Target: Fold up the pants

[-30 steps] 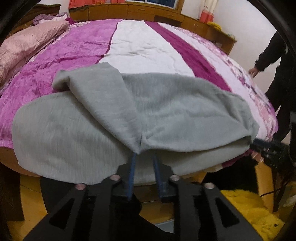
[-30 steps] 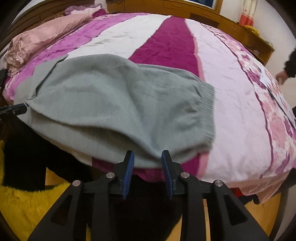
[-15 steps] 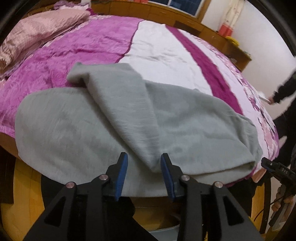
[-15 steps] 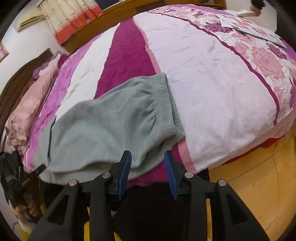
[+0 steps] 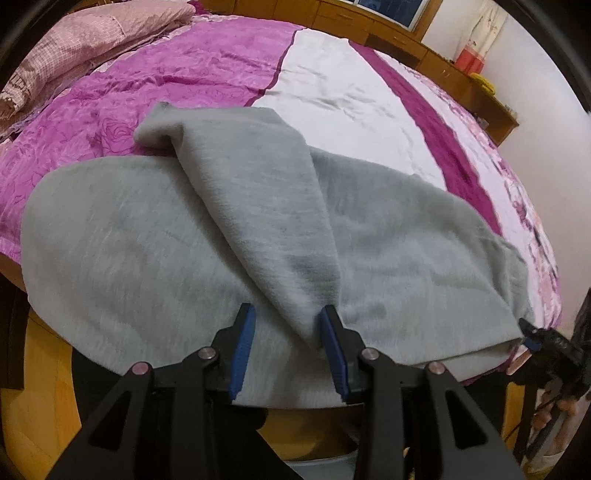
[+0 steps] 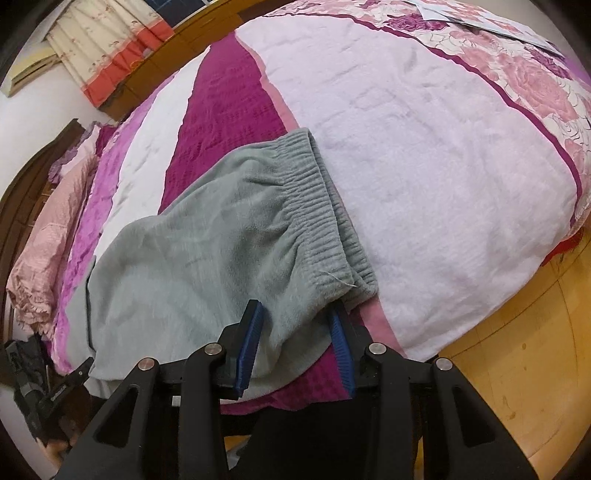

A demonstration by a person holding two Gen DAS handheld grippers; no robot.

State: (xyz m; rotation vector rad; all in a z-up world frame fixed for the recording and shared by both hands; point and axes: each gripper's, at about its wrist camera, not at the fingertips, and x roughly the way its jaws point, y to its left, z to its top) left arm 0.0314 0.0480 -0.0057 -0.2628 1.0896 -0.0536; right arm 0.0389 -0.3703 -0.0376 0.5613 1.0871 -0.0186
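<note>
Grey fleece pants point(image 5: 229, 236) lie along the near edge of the bed point(image 5: 325, 88), on a quilt striped magenta, white and floral pink. I can read no brand, label or writing in either view.

My left gripper point(image 5: 288, 325) is spread open, its 2 blue pads on either side of a folded point of the cloth; 1 second ago it was pinched shut on that same point, so it has let go. My right gripper point(image 6: 297, 319) also stands open, straddling the edge of the fabric just below the waistband point(image 6: 325, 206). 1 second ago it was off the edge of the bed, short of the cloth, and it has since come in onto the corner.

Only the left view shows a pant leg flipped diagonally across the rest of the garment. Only the right view shows the ribbed elastic waistband, a loose thread near its lower end, a curtain point(image 6: 110, 55) with an orange band, and papers point(image 6: 491, 18) at the bed's far corner. A pink pillow point(image 5: 88, 44) shows in both.
</note>
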